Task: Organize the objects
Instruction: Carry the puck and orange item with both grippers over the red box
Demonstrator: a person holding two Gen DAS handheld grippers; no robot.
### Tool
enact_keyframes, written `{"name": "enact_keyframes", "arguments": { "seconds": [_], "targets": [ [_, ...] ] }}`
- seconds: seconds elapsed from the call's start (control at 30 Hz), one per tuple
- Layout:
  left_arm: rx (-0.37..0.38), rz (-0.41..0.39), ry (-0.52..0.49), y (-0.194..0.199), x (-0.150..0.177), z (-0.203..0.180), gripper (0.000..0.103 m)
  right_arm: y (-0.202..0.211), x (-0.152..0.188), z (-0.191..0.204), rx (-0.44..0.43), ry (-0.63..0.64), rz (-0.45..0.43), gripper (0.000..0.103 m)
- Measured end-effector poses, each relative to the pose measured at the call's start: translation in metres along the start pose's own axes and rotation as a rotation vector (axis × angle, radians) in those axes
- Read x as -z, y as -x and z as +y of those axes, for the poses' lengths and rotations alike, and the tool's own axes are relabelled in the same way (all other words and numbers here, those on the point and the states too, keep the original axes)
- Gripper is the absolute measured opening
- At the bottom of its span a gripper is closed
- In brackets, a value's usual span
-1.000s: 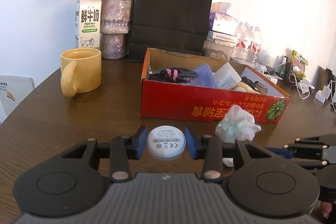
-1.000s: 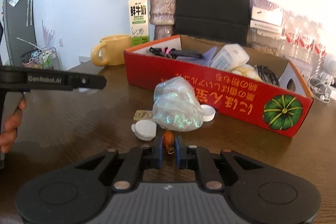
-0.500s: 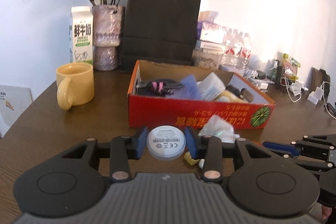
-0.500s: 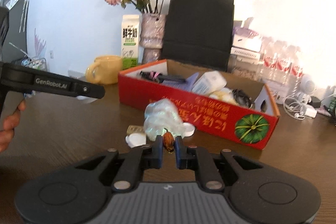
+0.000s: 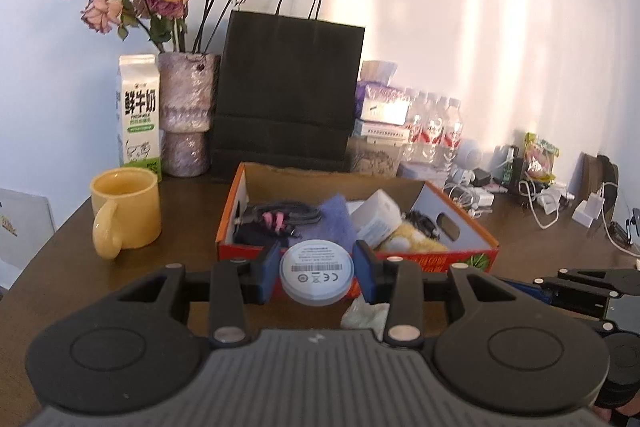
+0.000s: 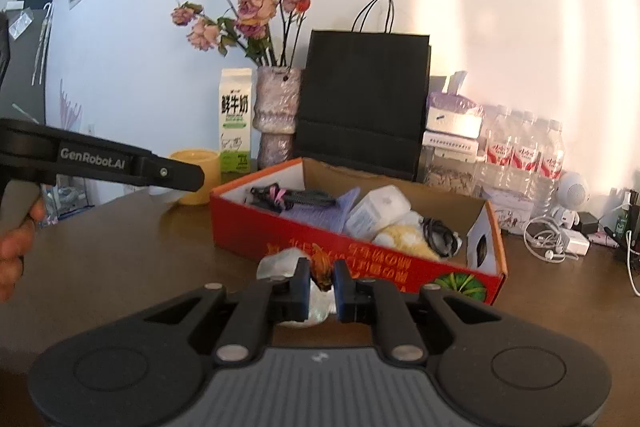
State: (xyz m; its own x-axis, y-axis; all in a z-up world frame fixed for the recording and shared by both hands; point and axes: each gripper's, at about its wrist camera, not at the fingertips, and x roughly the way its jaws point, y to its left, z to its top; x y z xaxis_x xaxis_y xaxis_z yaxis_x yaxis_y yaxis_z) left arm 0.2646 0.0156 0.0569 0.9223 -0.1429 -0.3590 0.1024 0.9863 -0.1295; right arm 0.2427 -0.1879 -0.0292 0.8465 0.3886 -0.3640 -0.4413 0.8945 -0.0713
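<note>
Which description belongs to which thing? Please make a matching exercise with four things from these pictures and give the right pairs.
Things:
1. white round disc
2. small orange object
3. yellow mug
4. purple cloth

Descriptions:
A. lies inside the red cardboard box
B. held in the jaws of the left gripper
C. stands on the wooden table, left of the box
D. held in the jaws of the right gripper

Right pairs: 1-B, 2-D, 3-C, 4-A
</note>
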Motion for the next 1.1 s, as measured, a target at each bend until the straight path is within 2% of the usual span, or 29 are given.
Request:
{"name": "enact_keyframes", "arguments": {
  "seconds": [0.27,0.6,0.77,0.97,1.1],
  "targets": [
    [-0.01,-0.043,0.018,-0.019,-0.021,-0.006,0.04,-0.011,-0.025,-0.018,0.004,0.0,-0.053,0.011],
    [-0.022,-0.063,0.052,-0.065,-0.041,-0.003,0.04,-0.063,-0.054,-0.035,0.013,-0.003,-0.079,0.011],
    [-0.022,-0.042,0.079,-0.097,-0.043,0.007,0.04,-0.099,-0.062,-0.038,-0.008,-0.007,-0.068,0.011],
    [-0.042,-0.009,0.059,-0.132,-0.047,0.019,0.04,-0.143,-0.061,-0.031,-0.055,-0.015,-0.043,0.011],
    [-0.052,-0.003,0.046,-0.146,-0.049,0.025,0.04,-0.16,-0.06,-0.03,-0.043,0.008,-0.039,0.011]
  ]
}}
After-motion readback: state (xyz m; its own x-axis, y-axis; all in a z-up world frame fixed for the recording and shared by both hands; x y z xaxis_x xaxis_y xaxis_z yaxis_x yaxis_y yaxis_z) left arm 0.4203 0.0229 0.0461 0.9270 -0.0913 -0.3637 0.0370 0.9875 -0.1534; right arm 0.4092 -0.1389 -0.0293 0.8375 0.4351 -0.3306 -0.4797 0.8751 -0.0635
